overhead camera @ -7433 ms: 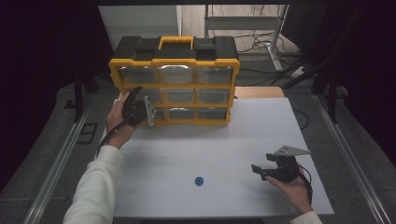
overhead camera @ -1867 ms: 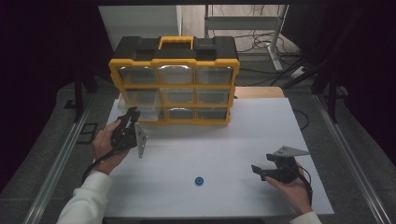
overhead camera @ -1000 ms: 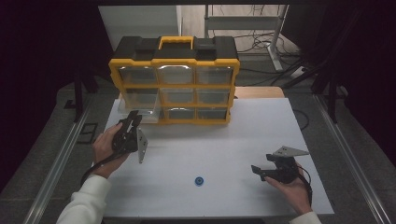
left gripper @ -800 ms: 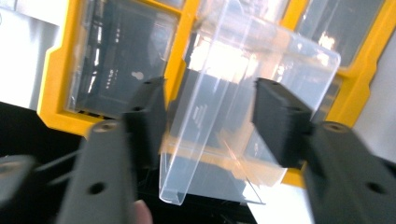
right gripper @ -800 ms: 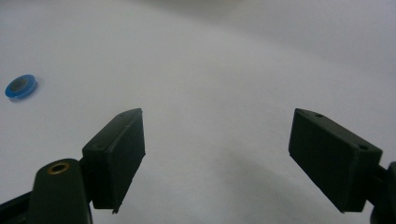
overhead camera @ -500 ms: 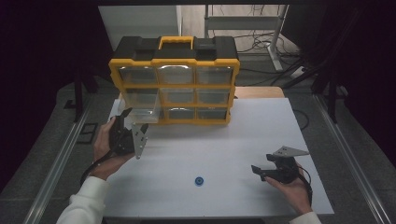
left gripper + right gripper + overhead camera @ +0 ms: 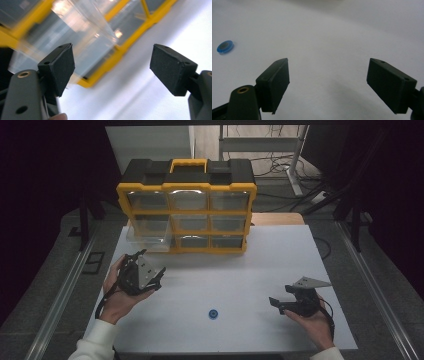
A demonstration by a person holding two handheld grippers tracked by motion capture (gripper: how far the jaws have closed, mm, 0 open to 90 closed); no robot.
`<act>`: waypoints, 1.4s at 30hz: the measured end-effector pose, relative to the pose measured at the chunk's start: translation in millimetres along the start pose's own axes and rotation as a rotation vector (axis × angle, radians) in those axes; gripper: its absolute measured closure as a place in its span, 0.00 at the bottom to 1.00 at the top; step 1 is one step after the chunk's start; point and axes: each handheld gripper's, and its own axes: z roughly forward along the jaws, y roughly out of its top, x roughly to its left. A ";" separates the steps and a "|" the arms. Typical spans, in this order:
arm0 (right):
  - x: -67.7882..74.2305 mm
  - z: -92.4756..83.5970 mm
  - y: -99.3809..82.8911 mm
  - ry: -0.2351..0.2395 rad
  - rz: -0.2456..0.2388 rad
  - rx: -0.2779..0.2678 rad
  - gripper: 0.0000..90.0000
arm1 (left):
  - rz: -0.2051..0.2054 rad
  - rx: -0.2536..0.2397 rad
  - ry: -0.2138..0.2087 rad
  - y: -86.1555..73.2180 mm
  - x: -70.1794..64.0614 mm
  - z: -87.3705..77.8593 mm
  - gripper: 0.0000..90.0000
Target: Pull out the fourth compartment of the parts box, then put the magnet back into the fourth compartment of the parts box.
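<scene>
the left tongs (image 7: 150,281) sit in the person's left hand (image 7: 117,292) over the left part of the white bench (image 7: 280,260), their jaws spread wide with nothing between them; they have just been opening. ahead of them, a clear plastic drawer (image 7: 145,236) stands pulled partway out of the lower left corner of the yellow and black organiser cabinet with clear drawer fronts (image 7: 187,205), overhanging the bench near its left edge. in the left gripper view the drawer (image 7: 82,42) is blurred and see-through, so its walls and any contents are hard to make out; the left jaw's pad lies in front of it, apart from it as far as the blur allows.

the right tongs (image 7: 281,303) rest low over the bench near its right front corner in the right hand (image 7: 315,322), jaws released and wide, gripping nothing; in the right gripper view bare white surface lies between the pads.

a small round blue disc with a dark centre (image 7: 213,313) lies flat on the bench near the front edge, between the two hands and well apart from both. in the right gripper view the disc (image 7: 225,46) shows far left, outside the jaws.

the middle of the bench is open from the cabinet's foot to the front edge. the cabinet stands at the back edge, its rear hidden. the person's sleeves are cut off at the bottom of the high view, and the surroundings left and right are dark.
</scene>
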 end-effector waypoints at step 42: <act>-0.3 -1.1 0.2 0.020 -0.007 -0.007 0.20 | -0.303 0.074 -0.371 -31.7 -8.0 6.4 0.16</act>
